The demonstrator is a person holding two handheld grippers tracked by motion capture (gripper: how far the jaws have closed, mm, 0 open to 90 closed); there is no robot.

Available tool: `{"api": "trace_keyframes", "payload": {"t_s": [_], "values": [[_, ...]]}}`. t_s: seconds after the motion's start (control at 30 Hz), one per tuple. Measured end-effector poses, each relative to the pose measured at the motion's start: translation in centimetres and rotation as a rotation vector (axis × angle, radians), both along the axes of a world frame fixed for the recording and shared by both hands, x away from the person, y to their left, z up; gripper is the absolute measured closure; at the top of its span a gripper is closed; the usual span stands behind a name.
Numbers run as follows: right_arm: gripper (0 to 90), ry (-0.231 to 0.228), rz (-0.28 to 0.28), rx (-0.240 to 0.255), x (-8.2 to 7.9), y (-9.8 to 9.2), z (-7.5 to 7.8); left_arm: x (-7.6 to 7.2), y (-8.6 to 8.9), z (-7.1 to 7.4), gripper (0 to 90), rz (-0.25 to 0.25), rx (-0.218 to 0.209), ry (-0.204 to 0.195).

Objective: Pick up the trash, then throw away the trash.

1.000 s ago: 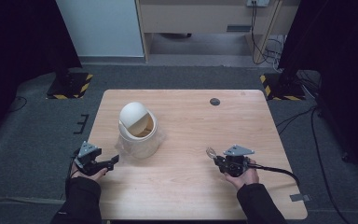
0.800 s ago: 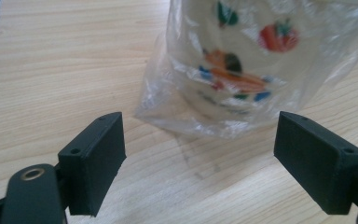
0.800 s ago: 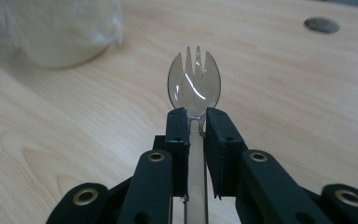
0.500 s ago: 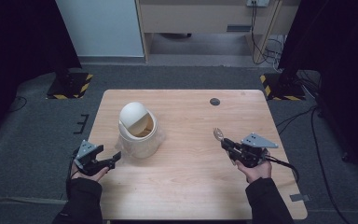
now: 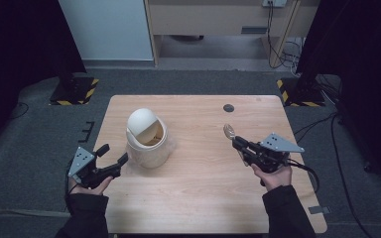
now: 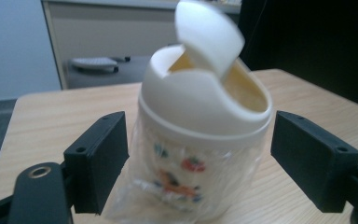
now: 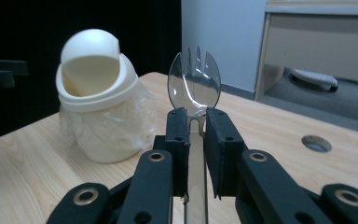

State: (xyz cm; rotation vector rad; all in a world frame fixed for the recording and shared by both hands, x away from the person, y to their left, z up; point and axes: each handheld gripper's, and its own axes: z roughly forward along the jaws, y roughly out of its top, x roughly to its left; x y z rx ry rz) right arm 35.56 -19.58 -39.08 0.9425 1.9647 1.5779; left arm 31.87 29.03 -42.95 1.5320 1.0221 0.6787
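Observation:
A small cream bin [image 5: 148,139] with a swing lid and a clear bag liner stands left of the table's middle. Its lid is tipped, so the opening shows. My left gripper [image 5: 113,153] is open just left of the bin, low over the table. In the left gripper view its jaws stand either side of the bin [image 6: 200,140] without touching it. My right gripper [image 5: 235,141], at the right of the table, is shut on the handle of a clear plastic spork [image 5: 228,131]. The spork's head [image 7: 194,84] sticks up past the jaws, and the bin [image 7: 98,107] is beyond it to the left.
A round hole [image 5: 228,107] sits in the wooden table [image 5: 198,198] near its far edge. The right gripper's cable [image 5: 307,171] trails off the right side. A wooden cabinet [image 5: 218,20] stands behind the table, and striped bases [image 5: 74,91] rest on the floor.
My right gripper has carried the spork to the right and farther from the person. The left gripper has edged slightly toward the bin.

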Motion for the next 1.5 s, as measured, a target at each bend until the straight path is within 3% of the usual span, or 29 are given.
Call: {"api": "trace_keyframes", "payload": {"t_s": [0.23,0.47,0.73,0.83,1.03,1.5], "values": [[80.0,-0.046,0.041,0.023,-0.5,1.0,1.6,-0.5,-1.5,2.2,19.6,-0.051,-0.049,-0.057],[80.0,-0.079,0.057,0.023,-0.5,1.9,2.8,-0.6,-3.2,4.1,20.6,-0.100,-0.102,-0.080],[80.0,-0.107,0.086,0.029,-0.8,2.9,2.8,0.0,-5.0,5.5,23.4,-0.131,-0.138,-0.100],[80.1,-0.106,0.100,0.022,-1.0,3.2,2.5,0.4,-5.9,5.7,24.8,-0.152,-0.166,-0.100],[80.0,-0.108,0.135,0.039,-1.1,3.7,2.1,1.2,-8.3,5.7,27.2,-0.189,-0.170,-0.092],[80.0,-0.123,0.165,0.014,-1.5,4.5,1.2,2.2,-13.0,6.0,33.4,-0.254,-0.187,-0.079]]}}
